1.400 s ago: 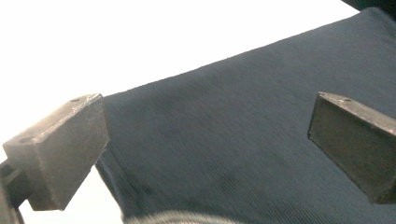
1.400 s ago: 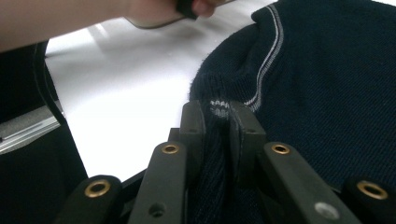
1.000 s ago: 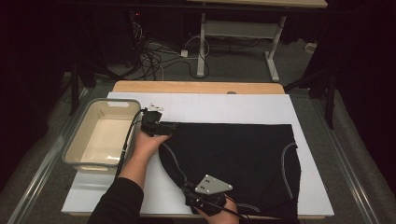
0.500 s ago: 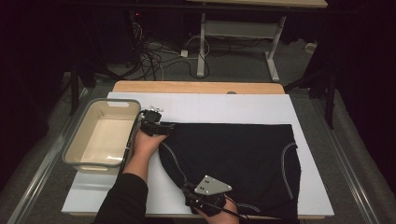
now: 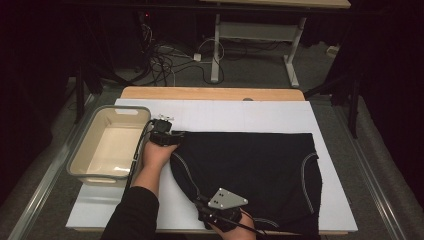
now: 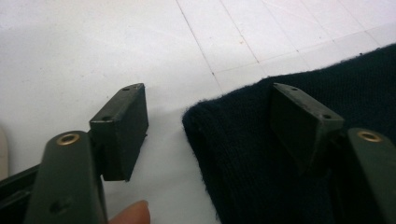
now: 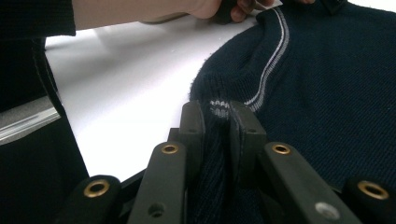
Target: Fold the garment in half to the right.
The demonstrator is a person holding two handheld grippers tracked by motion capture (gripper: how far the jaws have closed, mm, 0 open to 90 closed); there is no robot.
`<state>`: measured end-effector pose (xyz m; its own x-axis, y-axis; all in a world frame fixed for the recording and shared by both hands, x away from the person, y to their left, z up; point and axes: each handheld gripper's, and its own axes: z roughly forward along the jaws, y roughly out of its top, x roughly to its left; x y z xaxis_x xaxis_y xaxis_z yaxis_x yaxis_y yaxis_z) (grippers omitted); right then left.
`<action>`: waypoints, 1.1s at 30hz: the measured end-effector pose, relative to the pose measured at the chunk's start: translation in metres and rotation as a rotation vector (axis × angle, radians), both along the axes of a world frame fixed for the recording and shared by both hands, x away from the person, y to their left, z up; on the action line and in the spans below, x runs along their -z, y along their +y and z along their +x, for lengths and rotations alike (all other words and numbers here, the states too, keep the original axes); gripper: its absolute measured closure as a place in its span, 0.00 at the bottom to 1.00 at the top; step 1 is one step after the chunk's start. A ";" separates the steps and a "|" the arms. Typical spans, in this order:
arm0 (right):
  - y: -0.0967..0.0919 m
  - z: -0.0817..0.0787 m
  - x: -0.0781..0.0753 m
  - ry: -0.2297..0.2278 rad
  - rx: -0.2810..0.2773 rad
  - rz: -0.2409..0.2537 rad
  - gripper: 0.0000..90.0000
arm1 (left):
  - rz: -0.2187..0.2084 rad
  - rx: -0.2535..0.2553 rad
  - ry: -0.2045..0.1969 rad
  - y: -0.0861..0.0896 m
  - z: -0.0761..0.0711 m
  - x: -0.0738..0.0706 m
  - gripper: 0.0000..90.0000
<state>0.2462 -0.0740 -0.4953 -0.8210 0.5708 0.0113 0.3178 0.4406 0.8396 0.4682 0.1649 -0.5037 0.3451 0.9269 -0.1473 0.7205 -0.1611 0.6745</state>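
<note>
A black garment (image 5: 250,170) is spread toward the tabletop's (image 5: 225,112) right side. Its near hem is pinched by the right gripper (image 7: 217,123) (fingers nearly shut). The left gripper's (image 6: 210,121) fingers, just closing, straddle the far-left corner untouched; a deeper bite should be taken before the 2 corners are lifted.

A beige plastic tub (image 5: 107,150) is sitting empty just beside the left tool, on the white board (image 5: 260,115) covering the wooden table (image 5: 212,93). Beyond both tools, cables (image 5: 170,55) are lying tangled on the grey floor (image 5: 260,65) near a desk frame (image 5: 260,35).
</note>
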 end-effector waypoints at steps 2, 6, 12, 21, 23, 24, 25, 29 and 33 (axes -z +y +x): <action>0.000 0.000 0.000 0.000 0.000 0.000 0.87 | -0.005 0.003 -0.003 0.001 -0.001 0.000 0.39; 0.000 0.000 0.000 0.000 0.000 -0.001 0.87 | -0.017 0.030 -0.013 0.000 -0.003 0.000 0.51; 0.000 0.000 0.000 -0.001 -0.001 -0.002 0.87 | -0.035 0.074 -0.018 0.000 -0.005 0.000 0.66; 0.000 0.000 0.000 -0.004 -0.002 -0.004 0.87 | -0.043 0.125 -0.029 -0.001 -0.006 0.000 0.82; 0.000 -0.001 0.000 -0.005 -0.002 -0.003 0.87 | -0.046 0.127 -0.029 -0.001 -0.006 0.000 0.83; 0.000 -0.001 0.000 -0.005 -0.002 -0.003 0.87 | -0.044 0.127 -0.031 -0.001 -0.006 0.000 0.83; 0.000 -0.001 0.000 -0.004 -0.002 -0.004 0.87 | -0.042 0.127 -0.032 -0.001 -0.006 0.000 0.83; 0.001 -0.001 0.000 -0.005 -0.004 -0.004 0.87 | -0.035 0.120 -0.041 -0.002 -0.008 0.000 0.84; 0.001 -0.001 0.000 -0.011 -0.004 -0.006 0.87 | -0.081 0.103 -0.032 -0.004 -0.008 -0.003 0.84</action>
<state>0.2448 -0.0732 -0.4955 -0.8232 0.5678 -0.0016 0.3066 0.4468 0.8405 0.4601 0.1610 -0.5011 0.4436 0.8718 -0.2077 0.6807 -0.1771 0.7108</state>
